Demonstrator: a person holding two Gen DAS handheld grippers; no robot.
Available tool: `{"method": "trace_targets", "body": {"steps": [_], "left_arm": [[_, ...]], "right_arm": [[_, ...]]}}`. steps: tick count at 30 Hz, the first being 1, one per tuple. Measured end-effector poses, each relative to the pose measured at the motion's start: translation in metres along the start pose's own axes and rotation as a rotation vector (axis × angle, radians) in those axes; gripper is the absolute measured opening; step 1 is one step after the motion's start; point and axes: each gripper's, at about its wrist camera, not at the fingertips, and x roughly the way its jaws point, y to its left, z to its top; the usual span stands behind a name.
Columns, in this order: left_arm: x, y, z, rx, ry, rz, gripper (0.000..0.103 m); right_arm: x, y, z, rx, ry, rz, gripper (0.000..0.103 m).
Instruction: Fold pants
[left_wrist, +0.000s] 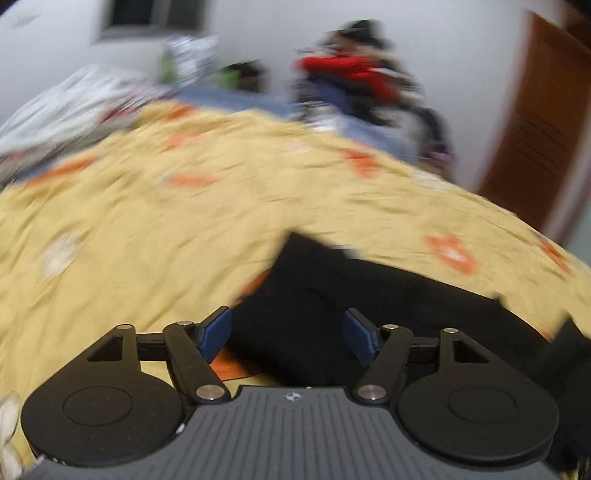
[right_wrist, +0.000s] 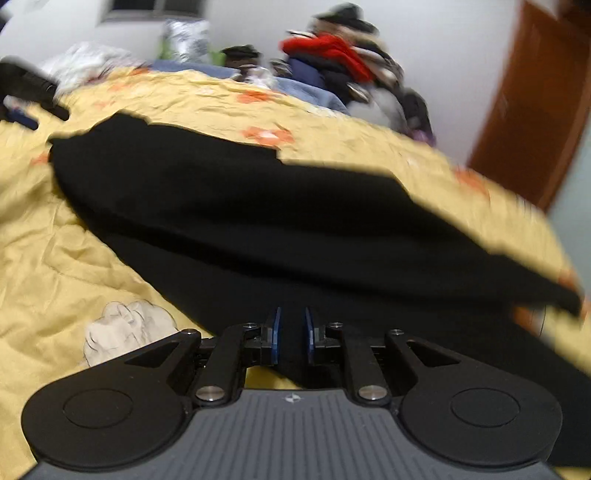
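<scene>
Black pants (right_wrist: 258, 206) lie across a yellow bedcover (right_wrist: 55, 258), folded into a long band that runs from upper left to lower right. My right gripper (right_wrist: 292, 334) sits at their near edge, its blue pads nearly together with black fabric filling the narrow gap. In the left wrist view the pants (left_wrist: 369, 295) lie below and ahead of my left gripper (left_wrist: 288, 334), whose blue pads stand wide apart. Nothing is pressed between them. Both views are motion-blurred.
The bedcover (left_wrist: 184, 221) has orange flowers. A white crumpled cloth (right_wrist: 125, 328) lies near the right gripper. A pile of clothes with a red garment (right_wrist: 332, 48) stands at the back, bedding (left_wrist: 74, 99) at the back left, and a brown wooden door (left_wrist: 535, 129) on the right.
</scene>
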Motion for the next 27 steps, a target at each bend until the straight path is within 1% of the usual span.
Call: {"method": "trace_targets", "body": {"steps": [1,4,6,8,9,10,11,12,13,15,16,17,19,20,21,24,25,26,27], "left_arm": [[-0.002,-0.017,-0.001,0.065,0.001,-0.057,0.077],[-0.004,-0.073,-0.012,0.265,0.015,-0.229,0.077],[-0.008,-0.111,-0.026,0.404,0.008,-0.332,0.078],[-0.012,-0.148,-0.047,0.553,-0.01,-0.403,0.077],[-0.014,-0.163,-0.058,0.616,-0.023,-0.433,0.077],[-0.015,-0.176,-0.071,0.678,-0.043,-0.462,0.077],[-0.015,-0.186,-0.08,0.724,-0.057,-0.48,0.077],[-0.015,-0.197,-0.088,0.768,-0.067,-0.496,0.077],[-0.01,-0.203,-0.095,0.799,-0.072,-0.509,0.077],[-0.002,-0.212,-0.103,0.844,-0.066,-0.514,0.075],[0.003,-0.217,-0.106,0.862,-0.062,-0.506,0.073],[0.008,-0.22,-0.108,0.874,-0.06,-0.504,0.073],[0.017,-0.225,-0.113,0.89,-0.052,-0.506,0.073],[0.021,-0.227,-0.113,0.898,-0.049,-0.497,0.072],[0.025,-0.23,-0.115,0.904,-0.054,-0.491,0.072],[0.03,-0.232,-0.117,0.901,-0.071,-0.494,0.072],[0.03,-0.231,-0.118,0.891,-0.075,-0.498,0.072],[0.031,-0.231,-0.117,0.884,-0.079,-0.5,0.072],[0.032,-0.231,-0.118,0.878,-0.084,-0.504,0.072]], "right_arm": [[-0.003,-0.012,-0.003,0.094,-0.024,0.031,0.014],[-0.003,-0.055,-0.009,0.413,-0.082,0.125,0.014],[0.003,-0.08,-0.014,0.561,-0.104,0.125,0.019],[0.011,-0.096,-0.017,0.65,-0.09,0.078,0.044],[0.013,-0.102,-0.018,0.685,-0.091,0.068,0.049],[0.012,-0.11,-0.02,0.714,-0.113,0.089,0.063],[0.011,-0.117,-0.021,0.746,-0.133,0.116,0.072],[0.01,-0.124,-0.023,0.772,-0.147,0.127,0.073],[0.011,-0.127,-0.023,0.793,-0.158,0.122,0.074],[0.015,-0.14,-0.022,0.825,-0.148,0.12,0.074],[0.019,-0.146,-0.021,0.845,-0.139,0.136,0.074],[0.023,-0.151,-0.02,0.869,-0.138,0.158,0.077],[0.027,-0.161,-0.021,0.917,-0.14,0.184,0.077],[0.027,-0.167,-0.019,0.94,-0.15,0.165,0.077],[0.022,-0.168,-0.017,0.947,-0.174,0.123,0.077],[0.006,-0.199,-0.018,0.971,-0.287,-0.034,0.077],[0.003,-0.215,-0.022,1.014,-0.315,-0.085,0.077],[0.003,-0.232,-0.028,1.077,-0.327,-0.116,0.078],[0.004,-0.251,-0.036,1.162,-0.34,-0.115,0.078]]}}
